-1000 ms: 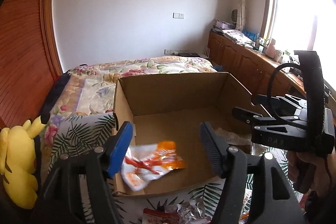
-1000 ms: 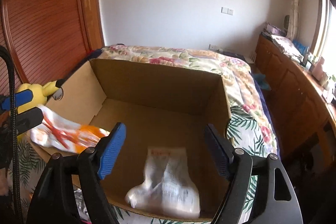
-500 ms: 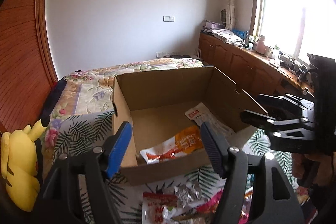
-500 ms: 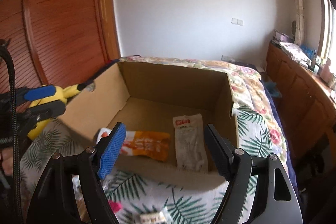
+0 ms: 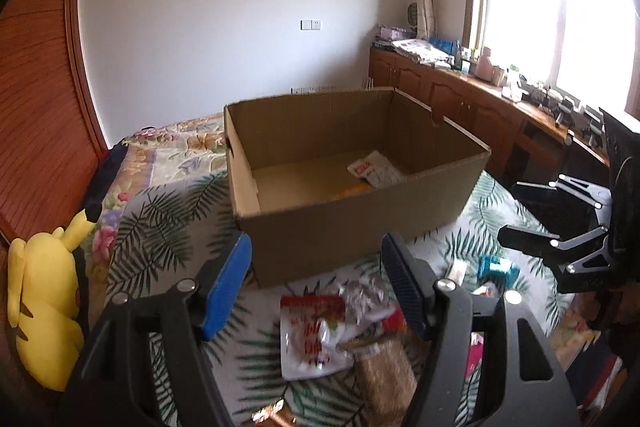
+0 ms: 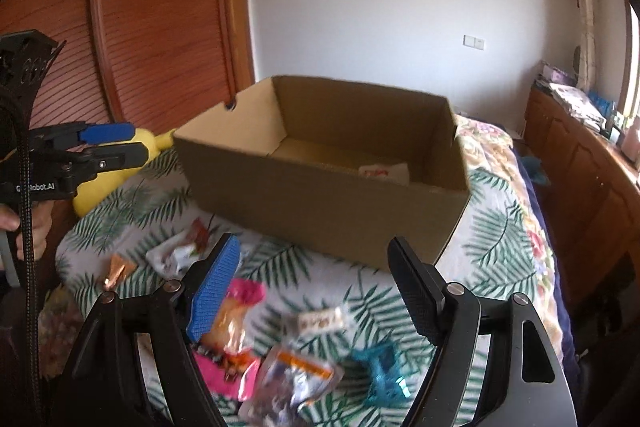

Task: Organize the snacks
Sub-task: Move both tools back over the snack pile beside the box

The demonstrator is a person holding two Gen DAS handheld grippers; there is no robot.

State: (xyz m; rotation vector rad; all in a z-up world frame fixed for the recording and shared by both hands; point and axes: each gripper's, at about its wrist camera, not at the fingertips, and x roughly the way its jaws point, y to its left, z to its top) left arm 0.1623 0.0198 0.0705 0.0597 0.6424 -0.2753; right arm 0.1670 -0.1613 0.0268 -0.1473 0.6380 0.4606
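- Two packets visible inside the cardboard box (image 5: 360, 223): a white packet with red print (image 5: 376, 169) near its far right corner, and an orange edge (image 5: 354, 189) just beside it, mostly hidden by the near wall.
- Box sits open-topped on the leaf-print bedspread (image 5: 168, 223).
- Left gripper (image 5: 316, 287): jaws spread, nothing between the pads; below them a red-and-white packet (image 5: 310, 337), crumpled foil (image 5: 362, 301) and a brown packet (image 5: 386, 373) lie on the bedspread.
- Right gripper (image 6: 314, 291): jaws spread, empty; loose snacks beneath include a pink packet (image 6: 232, 339), a teal item (image 6: 382, 371) and a small white wrapper (image 6: 322, 321), all blurred.
- Right view alone shows a hand (image 6: 28, 231) holding the left gripper's handle; orange edge not seen here.
- Left view alone shows the window (image 5: 560, 7) and wooden cabinets (image 5: 460, 95).
- Yellow plush toy (image 5: 40, 303) lies at the bed's left edge.
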